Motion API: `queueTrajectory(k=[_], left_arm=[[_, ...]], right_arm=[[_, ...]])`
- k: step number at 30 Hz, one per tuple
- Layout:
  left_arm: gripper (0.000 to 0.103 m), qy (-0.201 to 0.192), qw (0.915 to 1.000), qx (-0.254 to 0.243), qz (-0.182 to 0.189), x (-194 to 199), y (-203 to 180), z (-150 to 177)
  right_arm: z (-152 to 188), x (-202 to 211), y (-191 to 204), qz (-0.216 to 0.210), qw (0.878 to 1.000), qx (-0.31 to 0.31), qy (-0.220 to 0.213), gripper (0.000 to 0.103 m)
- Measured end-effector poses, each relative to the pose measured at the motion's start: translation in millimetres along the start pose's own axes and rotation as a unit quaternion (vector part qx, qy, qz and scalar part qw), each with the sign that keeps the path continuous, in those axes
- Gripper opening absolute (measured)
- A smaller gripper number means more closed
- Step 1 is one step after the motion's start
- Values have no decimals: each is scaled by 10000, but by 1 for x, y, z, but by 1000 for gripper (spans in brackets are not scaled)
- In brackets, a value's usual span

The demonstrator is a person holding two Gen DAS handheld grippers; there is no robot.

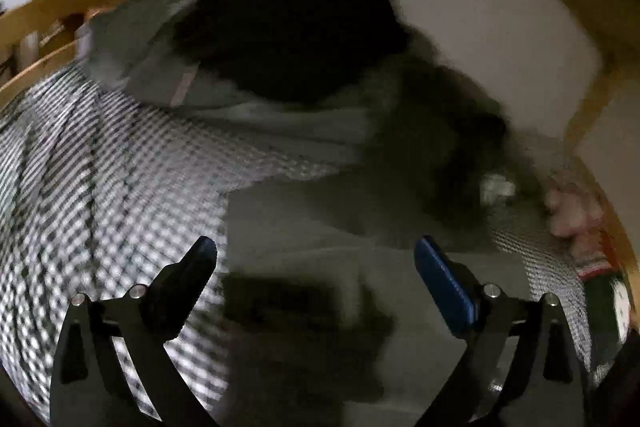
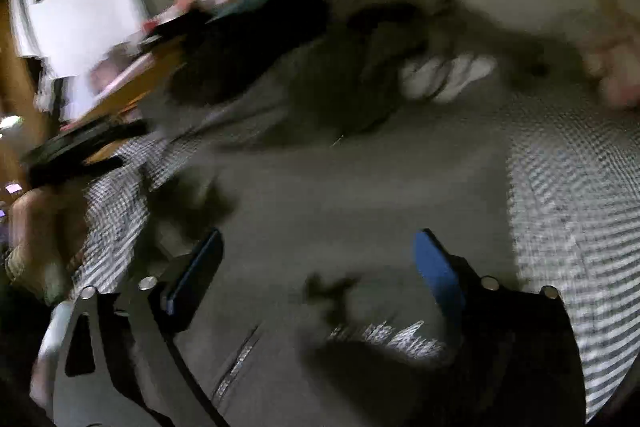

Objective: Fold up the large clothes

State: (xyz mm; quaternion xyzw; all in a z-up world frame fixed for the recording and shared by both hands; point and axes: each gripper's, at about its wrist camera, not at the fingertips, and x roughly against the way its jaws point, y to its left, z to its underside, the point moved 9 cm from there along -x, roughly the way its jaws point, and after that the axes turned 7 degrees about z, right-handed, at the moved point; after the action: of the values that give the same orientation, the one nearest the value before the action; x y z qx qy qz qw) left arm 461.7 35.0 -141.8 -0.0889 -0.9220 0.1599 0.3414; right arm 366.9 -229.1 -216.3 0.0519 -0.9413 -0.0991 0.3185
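A grey garment lies flat and folded on a black-and-white checked sheet. My left gripper hangs above the garment's near part, open, with nothing between its fingers. In the right wrist view the same grey garment shows a white print near its front edge. My right gripper is above it, open and empty, and its blue pads touch no cloth. Both views are blurred.
A heap of dark and grey clothes lies beyond the garment, also seen as the heap. A wooden bed frame curves round the mattress. A pink soft object sits at the right. A person's hand shows at the left.
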Motion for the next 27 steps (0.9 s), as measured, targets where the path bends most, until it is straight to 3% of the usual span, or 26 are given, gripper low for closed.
queueTrajectory(k=[2, 3, 5, 6, 7, 10, 13, 15, 17, 19, 27], left_arm=[[97, 278, 9987, -429, -5, -16, -27, 17], [97, 621, 9945, -754, -367, -37, -31, 34], [97, 1138, 9802, -1180, -1107, -70, -22, 63], [97, 1237, 9697, -1425, -1550, -82, -10, 77], [98, 1152, 9644, -1654, -1714, -82, -4, 84], [98, 890, 9603, -1969, -1766, -79, -6, 89], [98, 911, 9604, -1931, -1789, -82, -2, 89], [98, 830, 9582, -2005, -1864, -89, 6, 85], [98, 759, 9569, -2061, -1900, -91, 5, 88], [98, 753, 9575, -2048, -1886, -90, 5, 88], [98, 623, 9582, -2080, -1865, -90, 4, 89]], right_arm=[[-11, -28, -10, 332, 9989, -194, 274, 99], [-11, -42, -12, 469, 9977, -178, 447, 99], [2, -75, -24, 1136, 9885, 100, 998, 99], [12, -87, -28, 1412, 9817, 249, 1254, 99], [25, -91, -31, 1534, 9772, 374, 1419, 99], [50, -83, -23, 1754, 9670, 1294, 1320, 99], [45, -64, -23, 1809, 9710, 1102, 1110, 99], [30, -49, -24, 1878, 9747, 987, 703, 99], [33, -59, -36, 2112, 9686, 953, 906, 99], [52, -82, -50, 2009, 9654, 840, 1436, 100], [42, -77, -52, 1716, 9753, 674, 1214, 100]])
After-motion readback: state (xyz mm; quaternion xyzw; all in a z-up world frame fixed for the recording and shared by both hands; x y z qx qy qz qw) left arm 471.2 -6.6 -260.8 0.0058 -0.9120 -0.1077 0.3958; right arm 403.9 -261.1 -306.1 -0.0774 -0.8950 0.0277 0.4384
